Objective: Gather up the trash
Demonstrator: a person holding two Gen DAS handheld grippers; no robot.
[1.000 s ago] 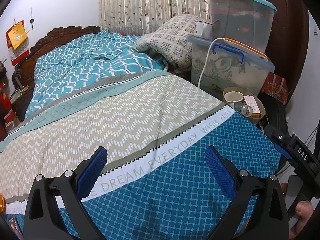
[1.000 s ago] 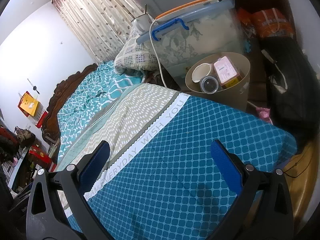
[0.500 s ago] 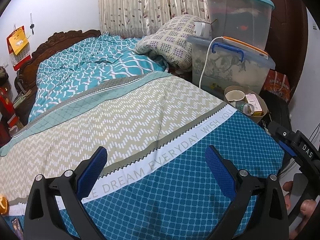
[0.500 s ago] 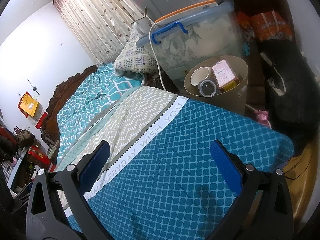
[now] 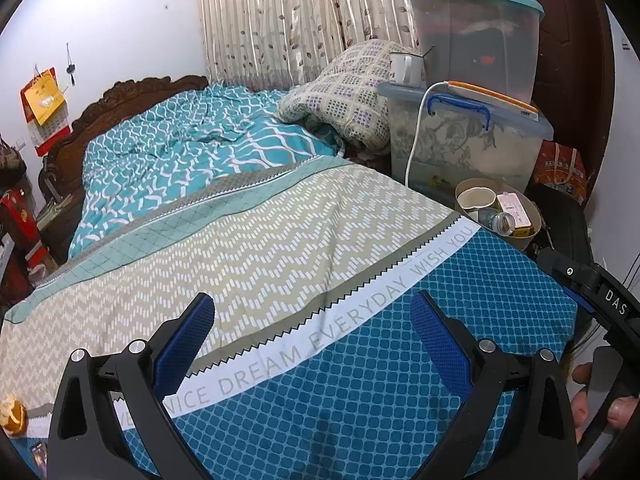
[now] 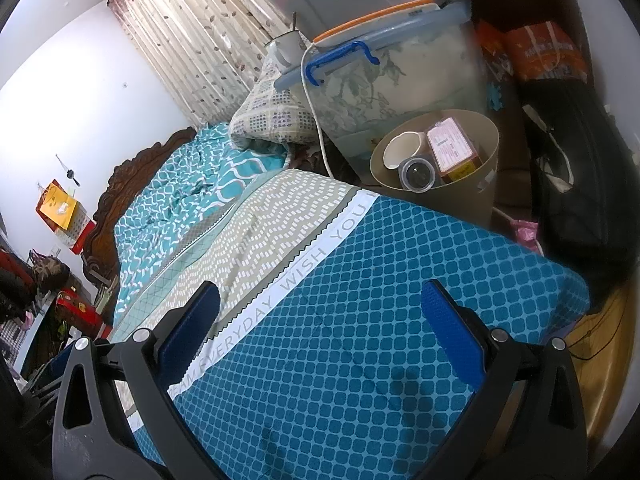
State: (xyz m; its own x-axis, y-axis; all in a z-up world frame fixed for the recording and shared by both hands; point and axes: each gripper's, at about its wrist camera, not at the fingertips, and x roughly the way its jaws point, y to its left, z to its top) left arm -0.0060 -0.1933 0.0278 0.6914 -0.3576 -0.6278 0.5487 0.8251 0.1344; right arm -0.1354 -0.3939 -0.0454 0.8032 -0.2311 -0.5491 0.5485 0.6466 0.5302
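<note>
A tan trash bin (image 6: 486, 176) stands on the floor beside the bed and holds a paper cup (image 6: 402, 150), a clear plastic bottle (image 6: 418, 174) and a pink box (image 6: 450, 150). It also shows in the left wrist view (image 5: 532, 226). An orange scrap (image 5: 14, 420) lies at the bed's near left edge. My left gripper (image 5: 312, 342) is open and empty above the blue patterned bedspread (image 5: 360, 400). My right gripper (image 6: 320, 328) is open and empty above the same bedspread (image 6: 360, 300). The right gripper's body shows at the right edge of the left view.
Stacked clear storage boxes (image 5: 464, 136) with a white cable stand behind the bin. A checked quilt (image 5: 344, 92) lies by the curtain. A black bag (image 6: 576, 176) and an orange bag (image 6: 548, 52) are on the floor right of the bin. A carved headboard (image 5: 132, 92) is at the far end.
Both grippers have pulled back and risen slightly over the bed, so the bin looks a little farther. Both stay open and empty.
</note>
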